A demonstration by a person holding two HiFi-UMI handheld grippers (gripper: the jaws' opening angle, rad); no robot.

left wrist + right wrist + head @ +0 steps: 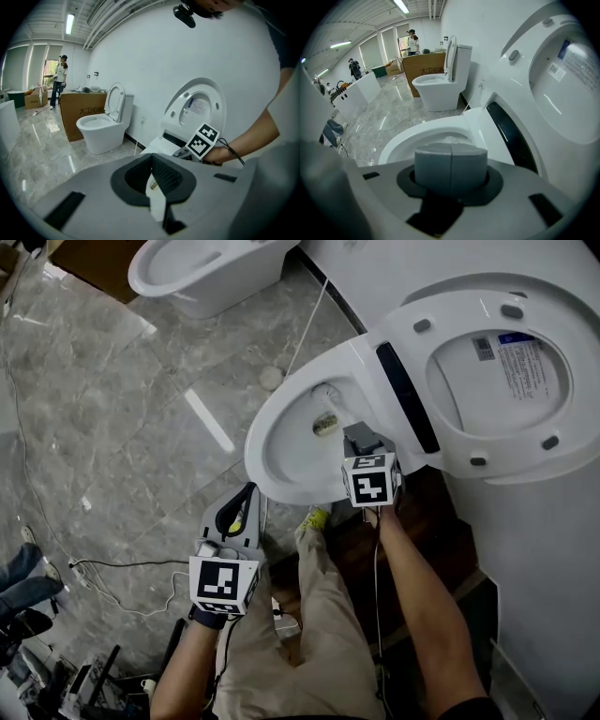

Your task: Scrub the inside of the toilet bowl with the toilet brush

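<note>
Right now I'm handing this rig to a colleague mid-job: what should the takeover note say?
Left gripper: jaws together, nothing between them, held low outside the toilet bowl's front rim.
Right gripper: jaws together, empty, above the bowl's near rim, pointing in.
Seat is raised.
Toilet brush: in neither gripper; I cannot pick it out in any view.
Done: no scrubbing evident. Left: find the brush, grip it, scrub inside the bowl.
</note>
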